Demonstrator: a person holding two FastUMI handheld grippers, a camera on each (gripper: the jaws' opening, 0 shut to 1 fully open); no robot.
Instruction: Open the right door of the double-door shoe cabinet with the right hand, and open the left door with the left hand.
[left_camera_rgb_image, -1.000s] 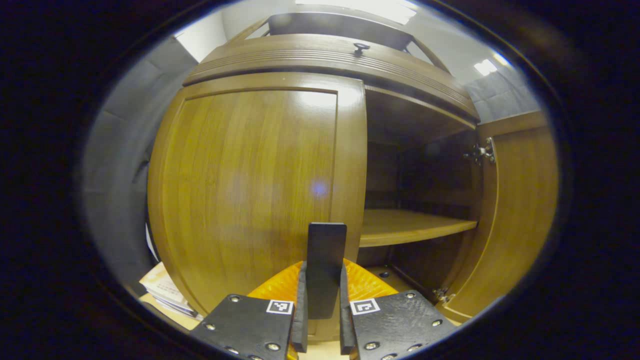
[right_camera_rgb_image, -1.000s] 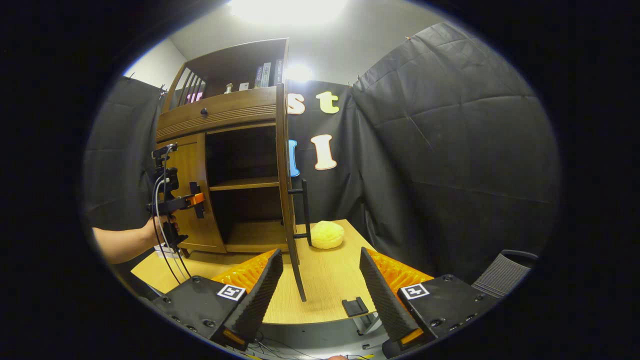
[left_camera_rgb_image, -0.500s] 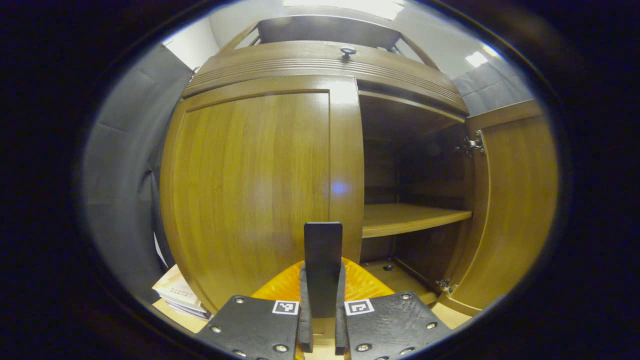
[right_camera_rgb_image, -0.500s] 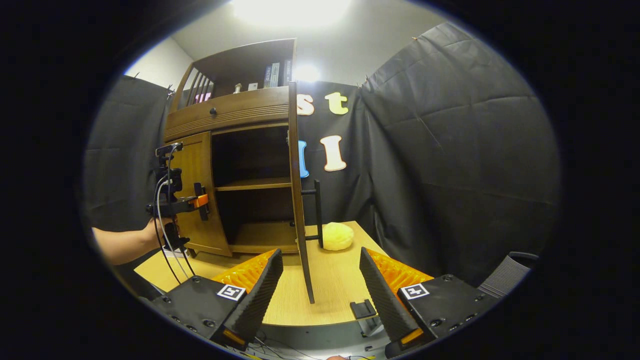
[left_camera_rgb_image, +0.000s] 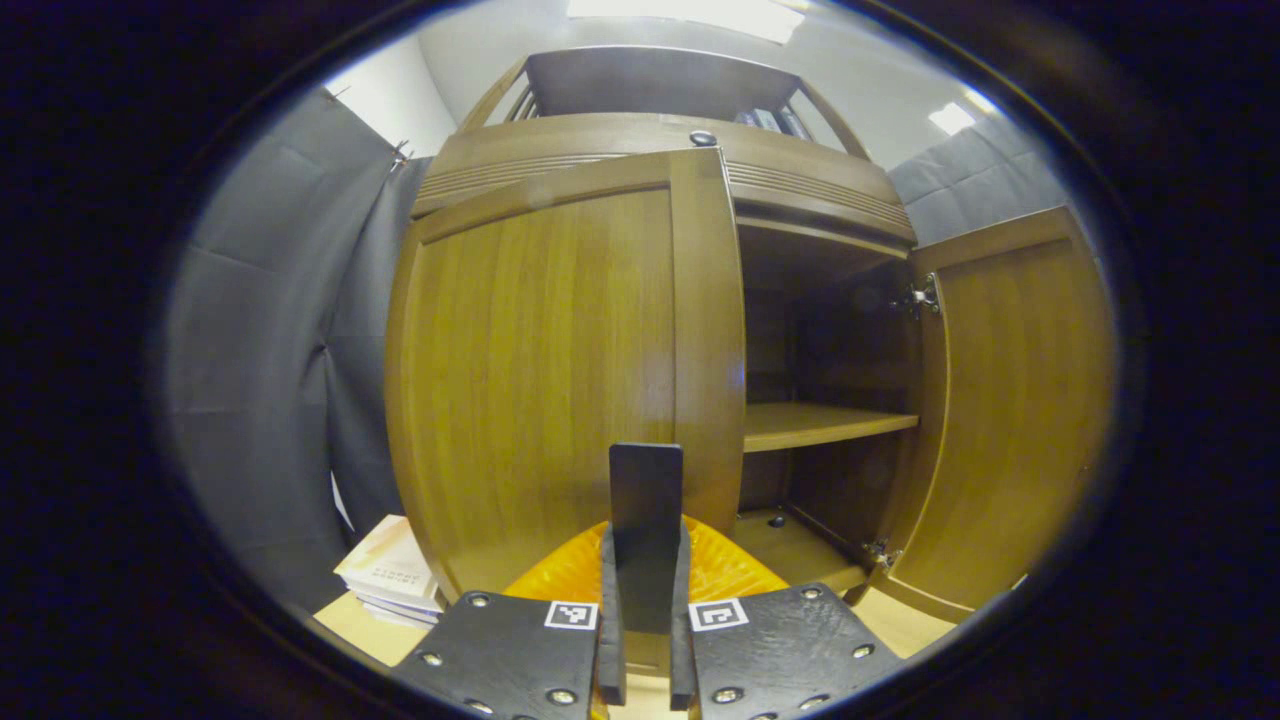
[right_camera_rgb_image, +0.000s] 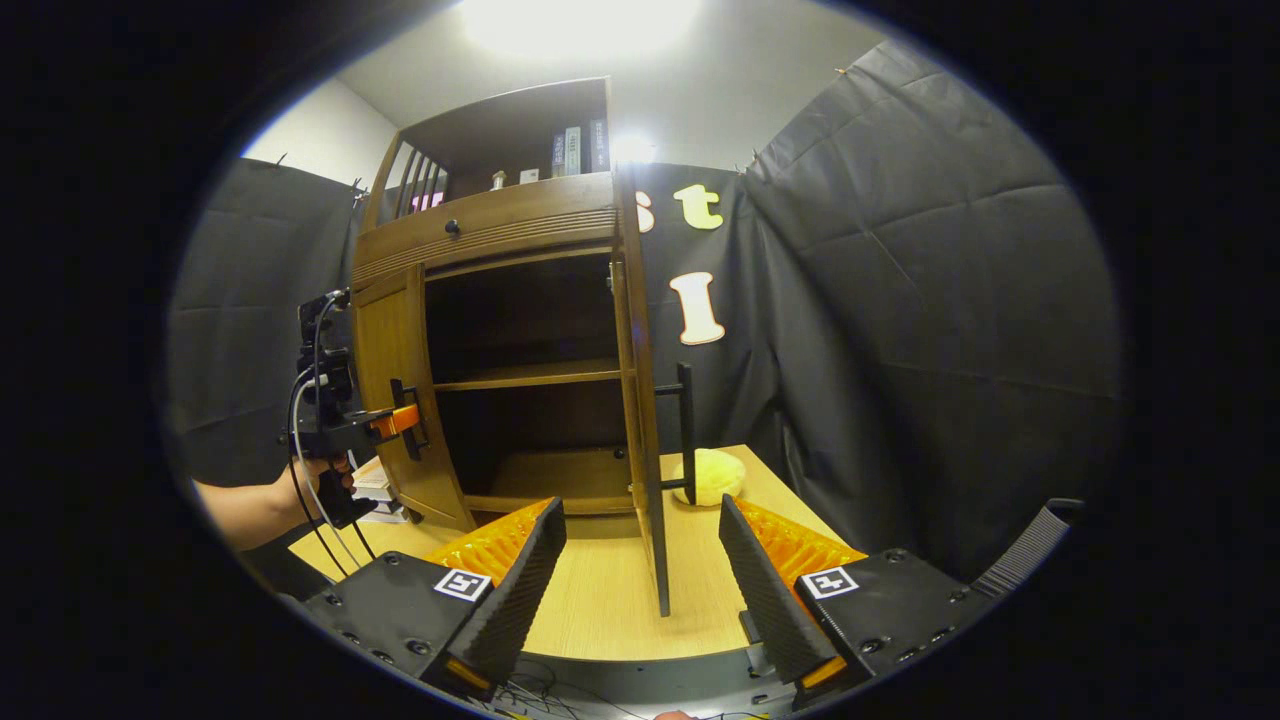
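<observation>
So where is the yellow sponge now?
In the right gripper view, the yellow sponge lies on the table, right of the open right door, partly behind its handle.

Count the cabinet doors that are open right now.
2. The right door stands wide open, edge-on to the right gripper. The left door is partly open, its handle clamped by the left gripper.

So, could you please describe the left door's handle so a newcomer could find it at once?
Start at the wooden shoe cabinet on the table. Its left door stands partly open, and the handle is the dark vertical bar on it, clamped by the left gripper, unlike the free right-door handle.
</observation>
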